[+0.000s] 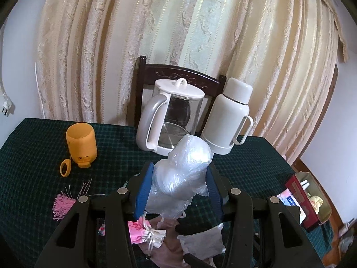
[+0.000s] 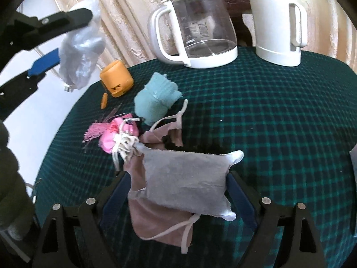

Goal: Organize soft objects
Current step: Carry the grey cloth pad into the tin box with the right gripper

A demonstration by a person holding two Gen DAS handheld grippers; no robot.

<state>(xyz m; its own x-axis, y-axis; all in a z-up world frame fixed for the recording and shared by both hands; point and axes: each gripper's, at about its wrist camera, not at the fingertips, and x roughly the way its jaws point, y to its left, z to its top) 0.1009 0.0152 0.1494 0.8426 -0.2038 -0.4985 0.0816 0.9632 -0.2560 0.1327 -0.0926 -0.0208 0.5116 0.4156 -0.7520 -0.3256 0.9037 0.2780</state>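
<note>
- The table (image 2: 279, 116) has a dark green checked cloth.
- A glass kettle (image 2: 196, 29) and a white flask (image 2: 276, 29) stand at its far edge.
- The grey pouch (image 2: 187, 181) lies on a mauve drawstring bag (image 2: 156, 221), between the spread fingers of the right gripper (image 2: 178, 192), which do not press it.
- The left gripper (image 1: 178, 192) pinches a crumpled clear plastic bag (image 1: 180, 174), held above the table.

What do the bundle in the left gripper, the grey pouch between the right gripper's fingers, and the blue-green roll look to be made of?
Bundle: thin clear plastic film, glossy; it crinkles and glints.
Grey pouch: matte, likely non-woven fabric; fuzzy surface, sealed white edges.
Blue-green roll: soft cloth, possibly terry or fleece; the nap looks fuzzy, though the weave is not discernible.
</note>
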